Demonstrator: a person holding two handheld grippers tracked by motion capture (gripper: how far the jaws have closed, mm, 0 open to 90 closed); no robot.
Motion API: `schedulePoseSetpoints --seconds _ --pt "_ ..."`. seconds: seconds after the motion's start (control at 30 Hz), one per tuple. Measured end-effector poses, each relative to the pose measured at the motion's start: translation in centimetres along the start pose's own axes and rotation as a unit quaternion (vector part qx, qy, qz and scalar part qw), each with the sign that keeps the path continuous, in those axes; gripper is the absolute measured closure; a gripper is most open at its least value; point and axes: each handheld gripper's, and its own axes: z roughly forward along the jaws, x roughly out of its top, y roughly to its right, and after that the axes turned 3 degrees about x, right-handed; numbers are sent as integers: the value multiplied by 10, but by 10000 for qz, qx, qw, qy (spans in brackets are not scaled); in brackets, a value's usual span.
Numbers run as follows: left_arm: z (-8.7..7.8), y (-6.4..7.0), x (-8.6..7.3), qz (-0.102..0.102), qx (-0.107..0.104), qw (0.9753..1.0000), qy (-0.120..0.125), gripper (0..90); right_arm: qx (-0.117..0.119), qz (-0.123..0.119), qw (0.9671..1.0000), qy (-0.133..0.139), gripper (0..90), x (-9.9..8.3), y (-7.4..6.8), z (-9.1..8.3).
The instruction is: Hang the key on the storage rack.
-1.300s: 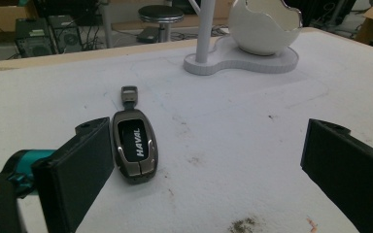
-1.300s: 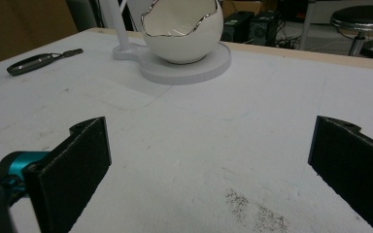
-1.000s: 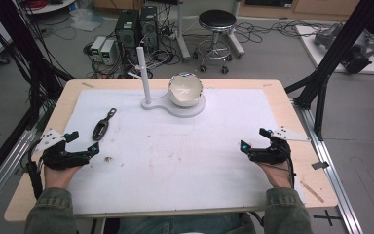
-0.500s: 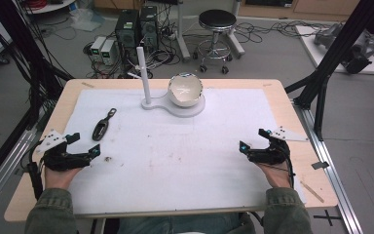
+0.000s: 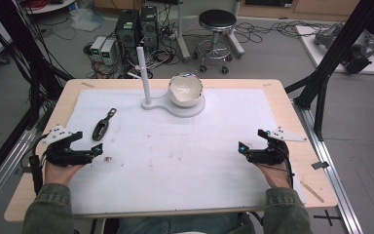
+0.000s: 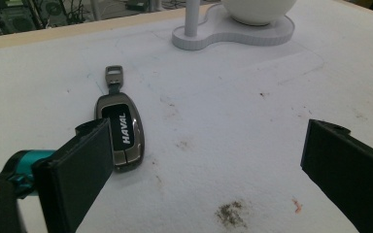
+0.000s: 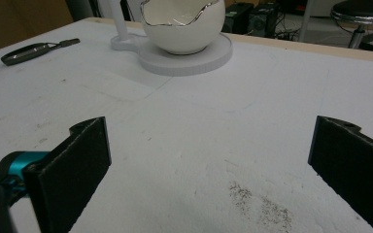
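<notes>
A black and silver car key fob (image 5: 102, 126) (image 6: 121, 130) (image 7: 31, 50) lies on the white mat at the left. My left gripper (image 5: 97, 151) (image 6: 206, 177) rests on the mat just in front of it, jaws wide open with nothing between them. A white egg-shaped bowl (image 5: 185, 89) (image 7: 183, 24) with a jagged rim sits on a white stand (image 5: 175, 106) (image 6: 233, 34) that has an upright post (image 5: 144, 75). My right gripper (image 5: 243, 148) (image 7: 209, 167) lies at the right side of the mat, open and empty.
The white mat (image 5: 175, 156) covers most of the wooden table (image 5: 282, 102). Small dirt stains (image 6: 230, 213) mark the mat near each gripper. Beyond the table stand computer boxes (image 5: 136, 27), a stool (image 5: 216, 24) and black frame legs (image 5: 321, 73).
</notes>
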Motion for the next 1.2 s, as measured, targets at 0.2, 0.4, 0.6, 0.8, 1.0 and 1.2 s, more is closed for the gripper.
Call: schedulePoseSetpoints --seconds 0.2,0.4,0.6,0.8,1.0,1.2 --pt "11 5 13 214 -126 9992 -304 56 -24 17 10000 -8 6 0 0 0" --pt "21 4 27 358 -154 9985 -373 56 -12 10 10000 3 6 0 -2 -1" --pt "29 -3 34 411 -56 9980 -474 56 -20 72 10000 19 6 0 -2 -2" --pt "36 -13 41 314 45 9972 -683 56 -16 48 10000 8 6 0 -1 -2" --pt "42 -21 53 331 225 9966 -726 64 -30 42 10000 21 6 0 -1 -2" --pt "48 -29 65 394 232 9946 -934 64 -73 54 9999 72 6 0 0 -3"
